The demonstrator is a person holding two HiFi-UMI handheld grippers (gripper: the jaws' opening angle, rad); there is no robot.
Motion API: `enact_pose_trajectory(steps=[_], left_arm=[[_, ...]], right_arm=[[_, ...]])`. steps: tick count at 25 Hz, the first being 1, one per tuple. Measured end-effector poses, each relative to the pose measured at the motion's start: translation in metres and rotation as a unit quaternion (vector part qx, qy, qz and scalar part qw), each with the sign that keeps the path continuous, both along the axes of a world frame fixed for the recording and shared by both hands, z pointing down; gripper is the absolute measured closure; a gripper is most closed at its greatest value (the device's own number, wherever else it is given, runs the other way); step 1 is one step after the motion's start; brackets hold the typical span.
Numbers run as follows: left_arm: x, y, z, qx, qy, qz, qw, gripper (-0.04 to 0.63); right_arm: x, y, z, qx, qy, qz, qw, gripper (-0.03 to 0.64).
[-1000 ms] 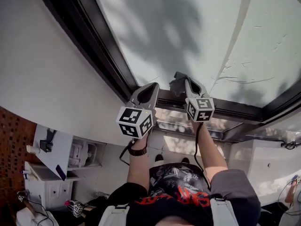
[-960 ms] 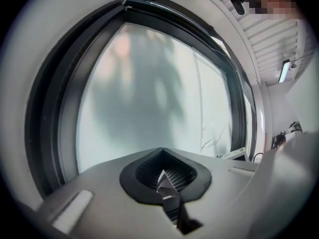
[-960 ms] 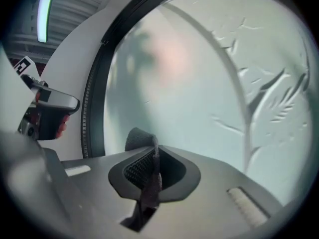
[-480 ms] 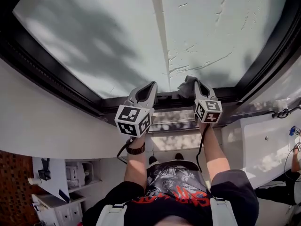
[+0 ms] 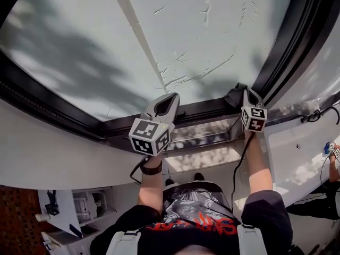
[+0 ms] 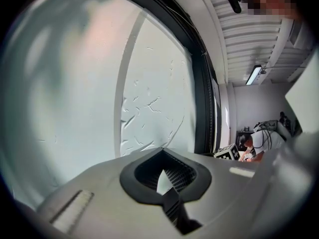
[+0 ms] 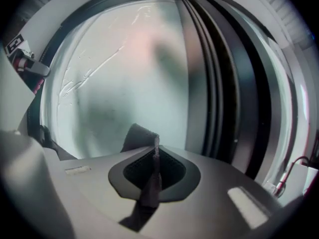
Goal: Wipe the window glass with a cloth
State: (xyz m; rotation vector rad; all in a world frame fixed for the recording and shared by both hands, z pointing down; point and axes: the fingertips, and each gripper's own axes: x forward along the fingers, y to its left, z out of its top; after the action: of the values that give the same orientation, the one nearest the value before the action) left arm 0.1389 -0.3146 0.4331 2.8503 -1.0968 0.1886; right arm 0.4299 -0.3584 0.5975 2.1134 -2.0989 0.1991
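Two grippers are raised toward the window glass (image 5: 202, 31), one in each of the person's hands. The right gripper (image 5: 248, 93) is clamped on a dark grey cloth (image 5: 234, 96). In the right gripper view its jaws are pinched together on a fold that runs back between them (image 7: 156, 146), and a flap of the cloth (image 7: 138, 136) stands up just past the tips and a little to their left. Beyond that flap lies the frosted pane (image 7: 124, 73), and directly to the right of the jaws run the dark uprights of the window frame (image 7: 234, 83). From the head view the cloth sits at the bottom edge of the glass, close to the corner of the black frame (image 5: 289, 47). Whether it presses on the pane cannot be told. The left gripper (image 5: 171, 97) holds nothing. In its own view the tips meet (image 6: 162, 169), with only a thin pale wedge of light showing behind them. Ahead of it is the glass (image 6: 75, 83), covered by a film with wrinkles (image 6: 149, 103) up and to the right of the jaws, and a pale vertical seam (image 6: 127, 83) just to their left. The right gripper's marker cube (image 6: 228, 153) shows low to the left gripper's right, well apart from it.
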Motion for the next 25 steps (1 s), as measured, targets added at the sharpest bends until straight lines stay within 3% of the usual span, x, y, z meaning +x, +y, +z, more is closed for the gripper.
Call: enact_pose_trajectory(steps=[5, 9, 11, 13, 16, 18, 21, 25], left_arm=[[-0.009, 0.002, 0.004, -0.004, -0.004, -0.017, 0.9998, 0.595], [-0.045, 0.003, 0.013, -0.01, -0.013, -0.052, 0.9985, 0.595], [-0.074, 0.002, 0.018, -0.014, -0.014, -0.077, 0.9968, 0.595], [-0.113, 0.004, 0.019, -0.014, -0.014, -0.111, 0.9937, 0.595], [-0.187, 0.014, 0.014, -0.008, -0.009, -0.164, 0.9864, 0.595], [-0.233, 0.026, 0.008, -0.003, -0.005, -0.196, 0.9807, 0.595], [-0.287, 0.054, -0.009, 0.006, -0.016, -0.234, 0.9722, 0.595], [-0.355, 0.084, -0.028, 0.025, -0.022, -0.286, 0.9578, 0.595]], right_arm=[[0.002, -0.003, -0.001, 0.005, -0.009, 0.019, 1.0, 0.6], [-0.061, 0.01, -0.034, 0.051, -0.027, -0.022, 0.998, 0.6], [-0.126, 0.015, -0.059, 0.079, 0.002, -0.083, 0.993, 0.6], [-0.21, 0.019, -0.082, 0.105, 0.016, -0.164, 0.981, 0.6], [-0.335, 0.029, -0.103, 0.125, -0.015, -0.272, 0.954, 0.6], [-0.408, 0.035, -0.108, 0.126, -0.031, -0.328, 0.936, 0.6], [-0.503, 0.035, -0.102, 0.115, -0.017, -0.397, 0.91, 0.6], [-0.612, 0.015, -0.074, 0.07, -0.037, -0.445, 0.892, 0.6]])
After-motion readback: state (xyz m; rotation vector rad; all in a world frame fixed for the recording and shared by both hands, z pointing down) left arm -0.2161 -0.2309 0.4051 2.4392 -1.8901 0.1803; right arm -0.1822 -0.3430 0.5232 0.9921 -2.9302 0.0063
